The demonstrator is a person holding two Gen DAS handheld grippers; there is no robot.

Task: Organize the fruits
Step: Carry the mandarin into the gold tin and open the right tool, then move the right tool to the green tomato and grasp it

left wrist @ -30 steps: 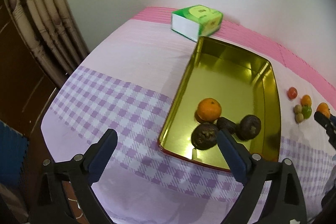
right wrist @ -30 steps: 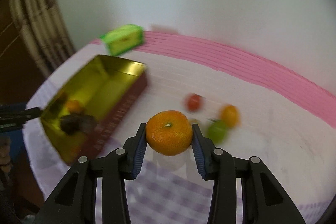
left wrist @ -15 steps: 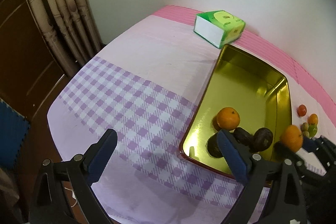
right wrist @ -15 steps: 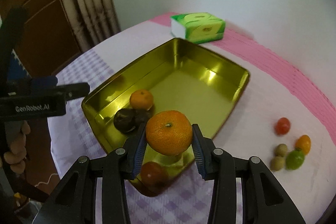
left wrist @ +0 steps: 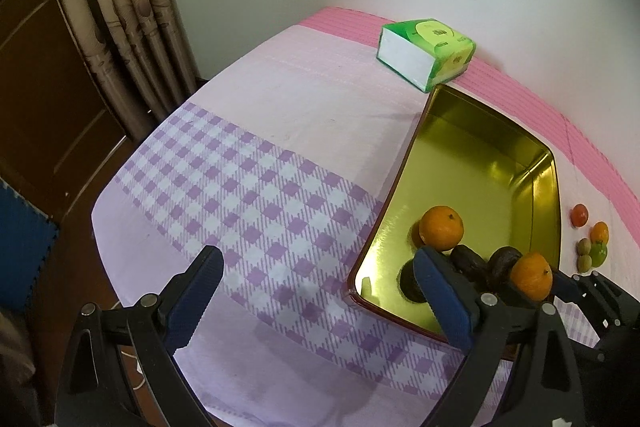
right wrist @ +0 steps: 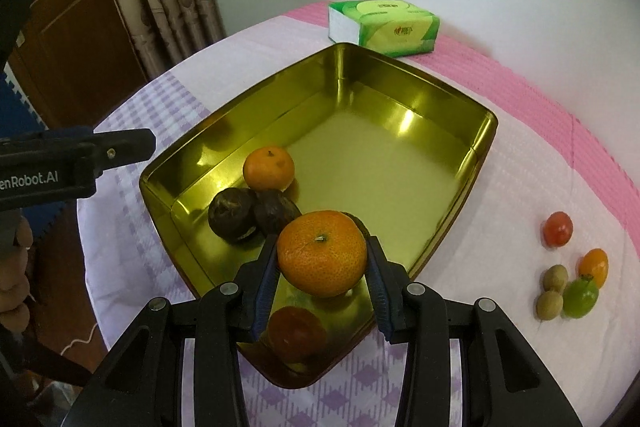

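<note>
Inside gold tin (right wrist: 472,163) — mandarin (right wrist: 269,169), dark fruits (right wrist: 232,213); right jaws grip orange (right wrist: 322,253), left jaws open.

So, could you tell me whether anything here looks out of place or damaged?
Nothing looks damaged or spilled. Five small fruits lie loose on the cloth beside the gold tray, and the right gripper holds a tangerine above it.

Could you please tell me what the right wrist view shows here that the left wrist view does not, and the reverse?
Only the right wrist view shows the right gripper head-on, shut on the held orange mandarin, and that fruit's reflection in the tray wall. Only the left wrist view shows the empty left gripper with jaws wide apart over the purple checked tablecloth. Both show the golden metal tray with a mandarin and dark fruits inside, the green tissue pack and small loose fruits.
</note>
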